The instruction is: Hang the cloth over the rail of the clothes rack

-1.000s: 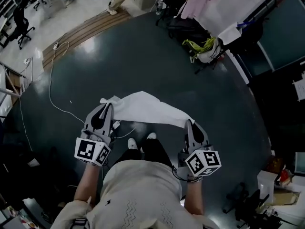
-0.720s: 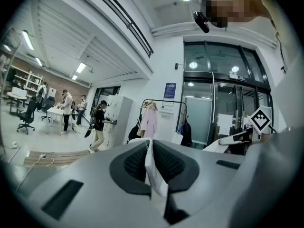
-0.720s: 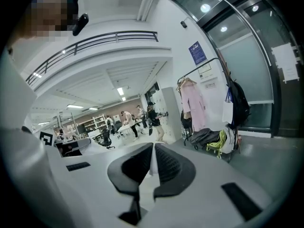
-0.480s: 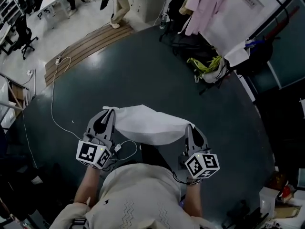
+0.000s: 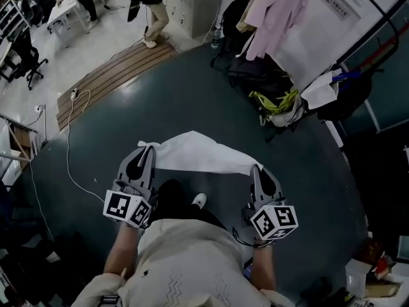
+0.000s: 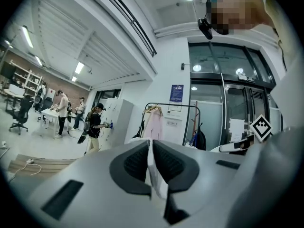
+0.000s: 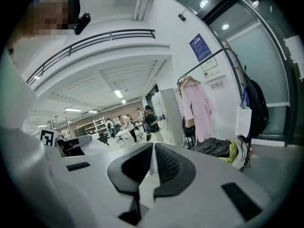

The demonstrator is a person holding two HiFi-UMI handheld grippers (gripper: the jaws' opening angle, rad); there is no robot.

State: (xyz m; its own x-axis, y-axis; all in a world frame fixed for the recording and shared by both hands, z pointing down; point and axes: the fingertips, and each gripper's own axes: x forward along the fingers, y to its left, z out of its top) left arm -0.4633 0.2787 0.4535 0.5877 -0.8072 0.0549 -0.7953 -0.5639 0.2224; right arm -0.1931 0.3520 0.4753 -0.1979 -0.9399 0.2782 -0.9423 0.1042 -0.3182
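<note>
Dark floor (image 5: 192, 88) below; we held the cloth (image 5: 201, 155) taut between left claw (image 5: 148, 148) and right claw (image 5: 255, 169), each clamped on a corner, ready to drape flat over the rack (image 6: 172, 104) at one o'clock.

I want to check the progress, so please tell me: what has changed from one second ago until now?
The cloth, which sagged between the grippers half a second ago, is now pulled flatter. The clothes rack with the pink garment shows larger in the head view, so the person seems to have stepped toward it. Unchanged: left gripper and right gripper each stay shut on an end of the cloth.
</note>
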